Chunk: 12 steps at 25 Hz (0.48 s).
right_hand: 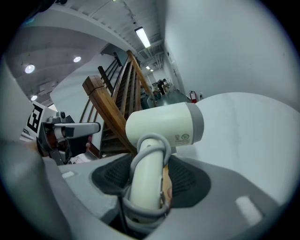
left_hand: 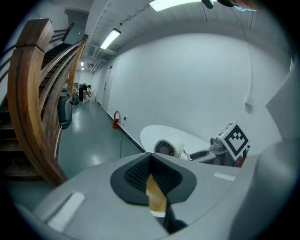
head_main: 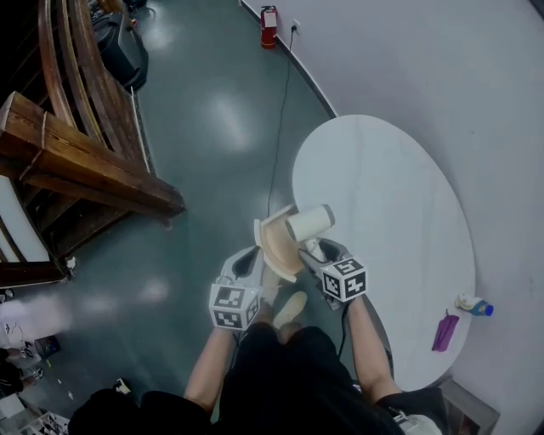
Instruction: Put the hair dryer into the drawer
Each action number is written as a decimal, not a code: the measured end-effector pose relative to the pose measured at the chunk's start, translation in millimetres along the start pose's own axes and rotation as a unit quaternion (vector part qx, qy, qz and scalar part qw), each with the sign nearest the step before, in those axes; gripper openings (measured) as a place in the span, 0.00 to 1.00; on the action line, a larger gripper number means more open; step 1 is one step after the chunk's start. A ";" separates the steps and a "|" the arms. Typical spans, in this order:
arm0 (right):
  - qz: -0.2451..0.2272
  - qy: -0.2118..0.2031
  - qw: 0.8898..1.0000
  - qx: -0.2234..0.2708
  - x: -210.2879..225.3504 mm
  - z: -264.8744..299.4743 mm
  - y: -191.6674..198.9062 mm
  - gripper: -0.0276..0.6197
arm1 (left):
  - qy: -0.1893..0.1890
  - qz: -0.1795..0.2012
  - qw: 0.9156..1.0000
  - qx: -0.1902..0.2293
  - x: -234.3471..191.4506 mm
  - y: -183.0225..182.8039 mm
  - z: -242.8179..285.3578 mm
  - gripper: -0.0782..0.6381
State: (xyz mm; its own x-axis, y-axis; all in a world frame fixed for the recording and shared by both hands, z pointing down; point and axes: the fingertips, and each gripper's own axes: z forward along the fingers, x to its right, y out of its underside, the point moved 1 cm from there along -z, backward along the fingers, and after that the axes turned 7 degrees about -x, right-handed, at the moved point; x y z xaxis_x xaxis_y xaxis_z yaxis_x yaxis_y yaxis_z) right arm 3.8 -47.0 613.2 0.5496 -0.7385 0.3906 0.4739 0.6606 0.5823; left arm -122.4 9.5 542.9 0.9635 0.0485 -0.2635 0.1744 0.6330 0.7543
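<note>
The white hair dryer (head_main: 310,223) is held in the air over the near edge of the round table, nozzle to the right. My right gripper (head_main: 313,252) is shut on its handle (right_hand: 145,187), which has the cord wound round it. The dryer's body (right_hand: 164,125) fills the middle of the right gripper view. My left gripper (head_main: 259,262) is shut on a thin light-wood panel (left_hand: 156,196). This is an edge of the small pale wooden drawer-like piece (head_main: 276,240) held up just left of the dryer. From the left gripper view the dryer's rear grille (left_hand: 165,147) shows close ahead.
A white oval table (head_main: 382,212) lies ahead to the right, with a purple item (head_main: 444,331) and a small bottle (head_main: 473,306) near its right rim. A wooden staircase (head_main: 85,161) stands at the left. A fire extinguisher (head_main: 269,25) and a floor cable (head_main: 279,127) lie by the wall.
</note>
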 end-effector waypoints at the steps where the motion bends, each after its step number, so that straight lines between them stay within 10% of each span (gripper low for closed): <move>1: -0.003 -0.003 1.000 -0.005 -1.9 4.1 2.0 0.43 | -0.003 -0.003 1.000 -0.001 -2.8 2.8 -0.4 0.12; 12: -0.020 -0.034 0.997 -0.064 -19.4 54.5 32.6 0.43 | -0.021 -0.030 0.999 -0.010 -26.8 30.5 0.0 0.12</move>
State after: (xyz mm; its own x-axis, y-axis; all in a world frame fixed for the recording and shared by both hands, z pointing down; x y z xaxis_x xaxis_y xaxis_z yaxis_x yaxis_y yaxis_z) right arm -28.9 -18.5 663.5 0.4821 -0.7697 0.4184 0.5811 0.6384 0.5048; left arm -143.0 27.5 573.0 0.9592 -0.0220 -0.2818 0.2279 0.6497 0.7253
